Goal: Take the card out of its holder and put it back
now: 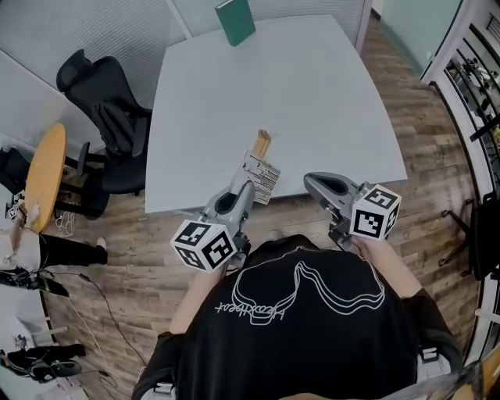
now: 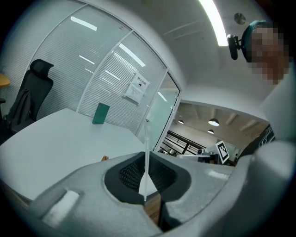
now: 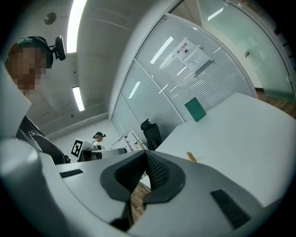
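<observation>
A white card (image 1: 262, 176) with printed barcodes is held in the air over the table's near edge, with my left gripper (image 1: 248, 187) shut on its lower end. In the left gripper view the card (image 2: 146, 152) shows edge-on, upright, pinched between the dark pads. The small wooden card holder (image 1: 262, 144) stands on the table just beyond the card, apart from it, and also shows small in the left gripper view (image 2: 105, 158) and the right gripper view (image 3: 191, 157). To the right of the card, my right gripper (image 1: 311, 182) hovers at the table's edge, shut with nothing in it (image 3: 144, 156).
A green upright board (image 1: 235, 21) stands at the far end of the pale grey table (image 1: 328, 94). A black office chair (image 1: 109, 117) is at the table's left, a round wooden side table (image 1: 43, 176) further left. A glass partition lies behind.
</observation>
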`<state>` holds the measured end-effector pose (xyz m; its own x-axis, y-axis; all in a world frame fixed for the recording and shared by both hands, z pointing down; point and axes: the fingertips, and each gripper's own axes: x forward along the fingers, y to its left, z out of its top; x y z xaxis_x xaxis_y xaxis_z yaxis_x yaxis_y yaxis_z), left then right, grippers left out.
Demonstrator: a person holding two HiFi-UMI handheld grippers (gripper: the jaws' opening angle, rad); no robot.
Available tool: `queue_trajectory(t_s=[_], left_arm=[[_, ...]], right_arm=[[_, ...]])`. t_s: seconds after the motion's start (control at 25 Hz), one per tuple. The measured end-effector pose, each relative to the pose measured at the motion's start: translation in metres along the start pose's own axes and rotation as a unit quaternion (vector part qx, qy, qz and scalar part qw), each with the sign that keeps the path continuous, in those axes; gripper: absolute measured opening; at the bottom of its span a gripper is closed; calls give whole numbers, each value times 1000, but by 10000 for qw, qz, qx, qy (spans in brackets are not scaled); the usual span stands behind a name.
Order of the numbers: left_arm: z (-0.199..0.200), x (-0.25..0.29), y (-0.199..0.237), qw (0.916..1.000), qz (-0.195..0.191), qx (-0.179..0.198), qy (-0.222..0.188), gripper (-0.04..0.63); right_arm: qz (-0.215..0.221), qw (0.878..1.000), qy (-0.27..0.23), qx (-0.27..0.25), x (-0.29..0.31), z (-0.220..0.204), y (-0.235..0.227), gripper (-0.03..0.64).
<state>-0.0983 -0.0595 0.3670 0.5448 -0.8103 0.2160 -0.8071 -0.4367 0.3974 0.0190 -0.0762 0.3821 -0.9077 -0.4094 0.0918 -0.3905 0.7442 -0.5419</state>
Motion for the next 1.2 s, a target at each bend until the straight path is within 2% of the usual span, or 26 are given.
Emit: queue_trajectory(t_s=[0.88,1.2], left_arm=[[2,4,8,9997,219,-1,-86,26],[22,20,25,9997,154,62,-151,26]], right_arm=[[232,9995,188,134,11,-12,-13,9],[171,9996,198,72,26,0,-21,9]])
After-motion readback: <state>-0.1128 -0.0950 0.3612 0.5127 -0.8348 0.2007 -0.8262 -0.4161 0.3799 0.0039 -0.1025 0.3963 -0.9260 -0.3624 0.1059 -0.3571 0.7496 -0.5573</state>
